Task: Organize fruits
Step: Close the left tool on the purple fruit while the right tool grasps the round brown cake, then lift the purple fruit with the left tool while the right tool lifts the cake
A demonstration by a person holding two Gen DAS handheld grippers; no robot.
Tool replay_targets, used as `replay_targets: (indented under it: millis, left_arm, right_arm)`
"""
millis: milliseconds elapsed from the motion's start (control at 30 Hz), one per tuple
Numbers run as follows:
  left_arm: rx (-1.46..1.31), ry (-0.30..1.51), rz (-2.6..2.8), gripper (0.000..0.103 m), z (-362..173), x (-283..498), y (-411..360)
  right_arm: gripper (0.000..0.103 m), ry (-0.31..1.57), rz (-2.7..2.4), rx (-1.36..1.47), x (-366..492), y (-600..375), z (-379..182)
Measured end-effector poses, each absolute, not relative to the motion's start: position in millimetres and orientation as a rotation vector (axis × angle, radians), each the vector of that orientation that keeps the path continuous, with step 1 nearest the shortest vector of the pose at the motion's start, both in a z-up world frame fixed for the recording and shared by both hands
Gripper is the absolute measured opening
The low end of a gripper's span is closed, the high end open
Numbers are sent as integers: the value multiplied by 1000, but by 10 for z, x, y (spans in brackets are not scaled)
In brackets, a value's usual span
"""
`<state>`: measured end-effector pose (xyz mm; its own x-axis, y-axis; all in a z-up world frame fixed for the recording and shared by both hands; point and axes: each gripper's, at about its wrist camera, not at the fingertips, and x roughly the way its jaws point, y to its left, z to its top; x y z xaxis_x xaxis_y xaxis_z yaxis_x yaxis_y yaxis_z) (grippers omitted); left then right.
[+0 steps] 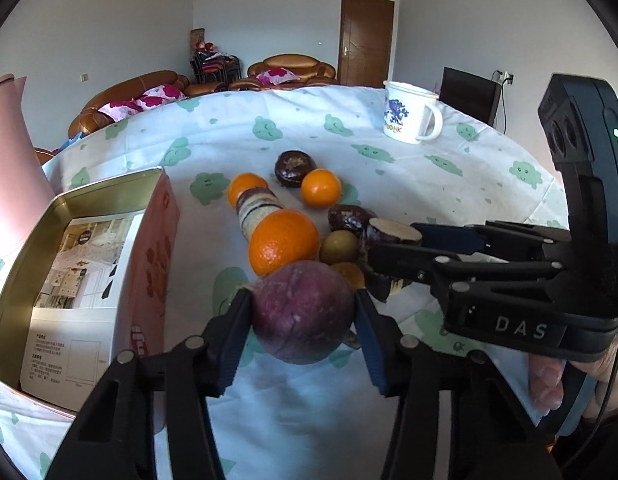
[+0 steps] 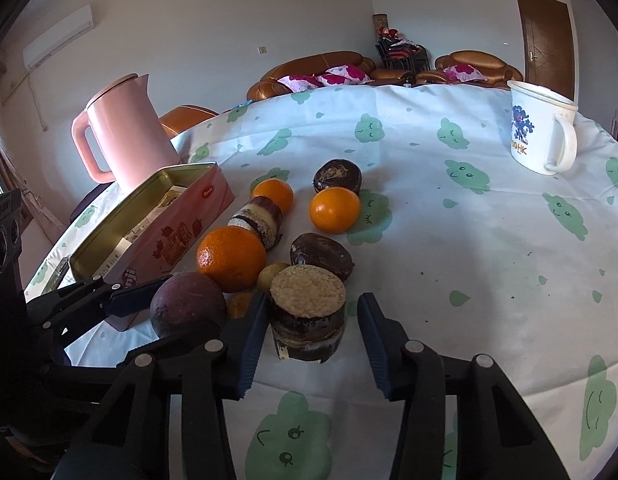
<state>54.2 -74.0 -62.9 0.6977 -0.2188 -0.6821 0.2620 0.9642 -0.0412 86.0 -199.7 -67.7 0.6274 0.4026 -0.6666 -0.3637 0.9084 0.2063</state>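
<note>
My left gripper (image 1: pixel 303 312) is shut on a round purple fruit (image 1: pixel 303 312), which also shows in the right wrist view (image 2: pixel 187 306). My right gripper (image 2: pixel 311 320) is open around a brown layered cake piece (image 2: pixel 307 316), its left finger touching it and a gap on the right. Several oranges lie on the cloth: a big one (image 1: pixel 283 244), two smaller ones (image 1: pixel 321 188) (image 1: pixel 245 188). A small yellow-green fruit (image 1: pixel 339 246) sits behind. An open pink tin (image 1: pixel 81 272) stands to the left, with a paper leaflet in it.
Dark round cakes (image 2: pixel 321 254) (image 2: pixel 337 176) and a sliced roll (image 2: pixel 259 218) lie among the fruit. A pink kettle (image 2: pixel 125 140) stands behind the tin. A white mug (image 2: pixel 543 128) stands far right. The tablecloth (image 2: pixel 469 260) has green cloud prints.
</note>
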Motion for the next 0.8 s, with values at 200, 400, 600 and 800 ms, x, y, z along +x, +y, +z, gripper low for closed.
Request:
replay_targets:
  millis: [200, 400, 600, 800]
  left_arm:
    - [43, 744, -285, 52, -620, 528, -719]
    - [36, 717, -286, 52, -587, 489, -706]
    - [32, 680, -275, 52, -548, 446, -693]
    - [27, 636, -266, 52, -511, 384, -670]
  right_arm:
    - [41, 756, 454, 55, 824, -1997, -657]
    - [41, 716, 454, 60, 769, -2011, -607]
    - [41, 678, 450, 59, 720, -2024, -568]
    - [41, 634, 455, 64, 659, -2050, -524]
